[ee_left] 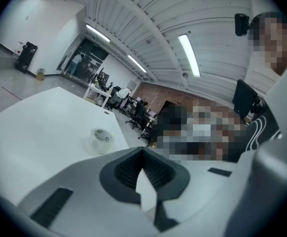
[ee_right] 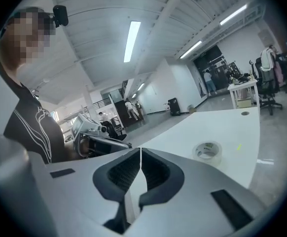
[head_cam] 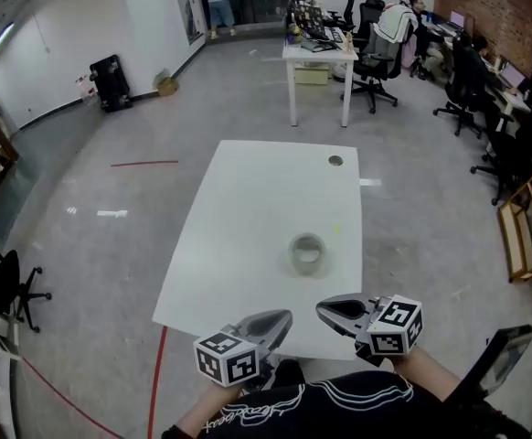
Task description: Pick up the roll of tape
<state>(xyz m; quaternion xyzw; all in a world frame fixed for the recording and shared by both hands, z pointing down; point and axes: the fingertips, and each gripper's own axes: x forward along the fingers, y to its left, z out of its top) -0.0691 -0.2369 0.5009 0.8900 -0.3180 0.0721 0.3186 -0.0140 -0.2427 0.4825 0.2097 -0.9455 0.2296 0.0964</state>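
The roll of clear tape (head_cam: 307, 252) lies flat on the white table (head_cam: 248, 208), toward its near right part. Both grippers hover over the table's near edge, short of the roll. My left gripper (head_cam: 285, 319) points right and my right gripper (head_cam: 322, 310) points left, their tips close to each other. In the left gripper view the roll of tape (ee_left: 100, 139) lies ahead to the left of the shut jaws of the left gripper (ee_left: 142, 150). In the right gripper view the roll of tape (ee_right: 207, 151) lies ahead to the right of the shut right gripper (ee_right: 140, 150). Neither gripper holds anything.
A round cable hole (head_cam: 335, 161) sits at the table's far right corner. Beyond stands a second white desk (head_cam: 319, 58) with office chairs and seated people to the right. A wooden frame (head_cam: 522, 231) leans at the right, and a black chair (head_cam: 10, 286) stands at the left.
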